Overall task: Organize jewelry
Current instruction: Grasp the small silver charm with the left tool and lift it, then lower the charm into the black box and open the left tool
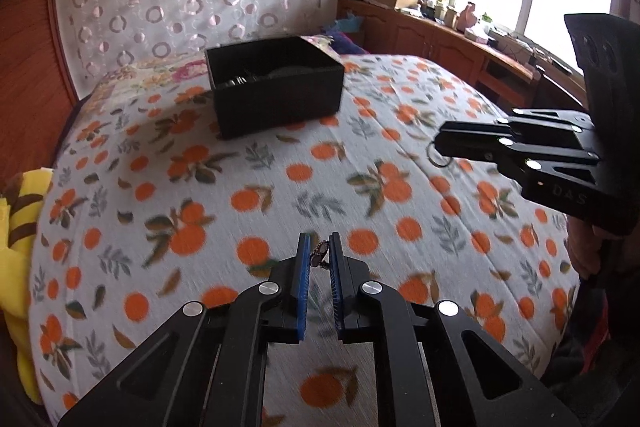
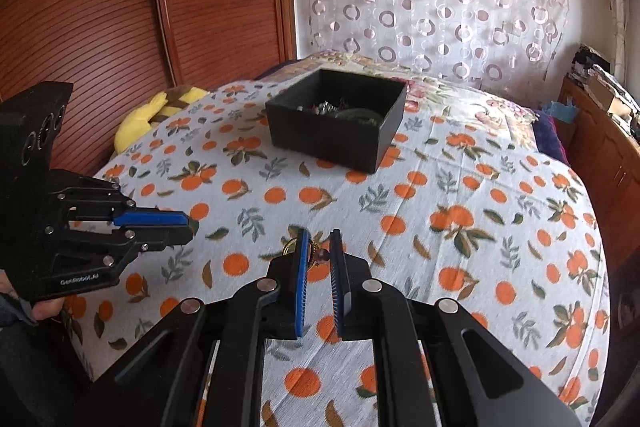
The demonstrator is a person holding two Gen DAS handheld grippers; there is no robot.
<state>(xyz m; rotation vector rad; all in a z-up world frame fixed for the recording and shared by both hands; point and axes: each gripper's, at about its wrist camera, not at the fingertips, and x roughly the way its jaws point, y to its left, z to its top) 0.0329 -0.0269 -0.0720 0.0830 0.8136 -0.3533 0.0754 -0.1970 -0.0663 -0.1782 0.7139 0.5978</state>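
A black open box (image 1: pixel 276 85) sits on the bed and holds several jewelry pieces; it also shows in the right wrist view (image 2: pixel 336 119). My left gripper (image 1: pixel 319 255) is shut on a small dark beaded earring (image 1: pixel 320 255), held above the orange-print bedspread. It also shows in the right wrist view (image 2: pixel 188 225) at the left. My right gripper (image 2: pixel 320 251) is shut on a small ring-like jewelry piece (image 2: pixel 316 254) with a gold part beside the left pad. In the left wrist view my right gripper (image 1: pixel 438 147) holds a hanging metal ring (image 1: pixel 436 154).
The bedspread (image 1: pixel 360 207) has an orange-fruit print. A yellow plush toy (image 2: pixel 160 111) lies at the bed's left edge. A wooden wardrobe (image 2: pixel 120 7) stands behind it. A cluttered wooden cabinet (image 1: pixel 440 31) runs under the window on the right.
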